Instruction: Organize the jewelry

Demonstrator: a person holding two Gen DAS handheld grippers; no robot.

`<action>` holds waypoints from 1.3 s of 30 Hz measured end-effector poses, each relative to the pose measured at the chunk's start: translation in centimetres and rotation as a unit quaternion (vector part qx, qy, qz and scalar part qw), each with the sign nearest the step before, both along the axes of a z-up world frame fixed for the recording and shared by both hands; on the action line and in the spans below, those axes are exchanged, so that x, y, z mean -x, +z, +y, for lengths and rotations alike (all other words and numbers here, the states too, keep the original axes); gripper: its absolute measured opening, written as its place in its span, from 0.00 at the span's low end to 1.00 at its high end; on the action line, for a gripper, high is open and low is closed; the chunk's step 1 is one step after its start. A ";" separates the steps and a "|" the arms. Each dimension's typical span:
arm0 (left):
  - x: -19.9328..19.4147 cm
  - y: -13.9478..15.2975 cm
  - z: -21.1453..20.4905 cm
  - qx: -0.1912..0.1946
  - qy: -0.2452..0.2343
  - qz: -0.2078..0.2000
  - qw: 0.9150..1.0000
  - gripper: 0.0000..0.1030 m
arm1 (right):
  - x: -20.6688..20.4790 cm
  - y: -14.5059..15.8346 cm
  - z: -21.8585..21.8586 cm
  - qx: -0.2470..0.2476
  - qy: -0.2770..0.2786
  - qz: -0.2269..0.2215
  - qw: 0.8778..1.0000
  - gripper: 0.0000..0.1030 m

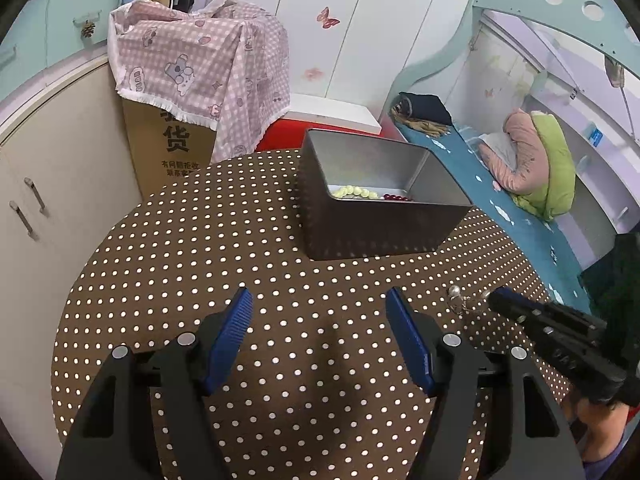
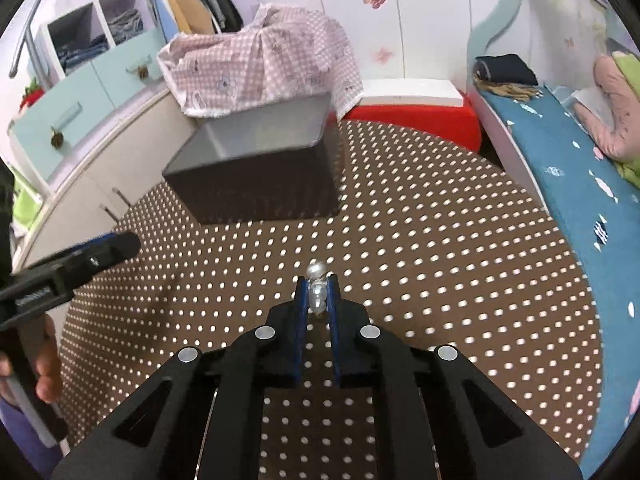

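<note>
A dark metal tin box (image 1: 372, 232) stands open on the round polka-dot table (image 1: 240, 248). Inside it lie yellow-green beads (image 1: 354, 192) and dark red beads (image 1: 398, 197). My left gripper (image 1: 320, 312) is open and empty, low over the table in front of the box. My right gripper (image 2: 318, 294) is shut on a silver pearl jewelry piece (image 2: 316, 280) at the table surface. In the left wrist view the right gripper (image 1: 496, 300) comes in from the right with the pearl piece (image 1: 460, 298) at its tip. The box (image 2: 260, 184) also shows in the right wrist view, far left.
A cardboard box under a pink checked cloth (image 1: 192, 72) stands behind the table at left. A cream cabinet (image 1: 52, 176) is at left, a red and white stool (image 1: 340, 120) behind, a blue-sheeted bed (image 1: 500, 184) at right.
</note>
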State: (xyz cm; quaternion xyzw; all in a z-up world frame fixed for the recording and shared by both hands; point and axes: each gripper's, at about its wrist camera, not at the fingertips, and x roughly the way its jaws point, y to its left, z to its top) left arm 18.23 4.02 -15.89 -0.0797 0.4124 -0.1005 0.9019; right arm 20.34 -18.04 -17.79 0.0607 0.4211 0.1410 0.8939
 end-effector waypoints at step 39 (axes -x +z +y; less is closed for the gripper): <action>0.8 -1.3 -6.1 -0.011 -0.068 0.029 0.997 0.65 | 0.9 4.8 -1.1 -0.023 0.022 -0.035 0.999 0.10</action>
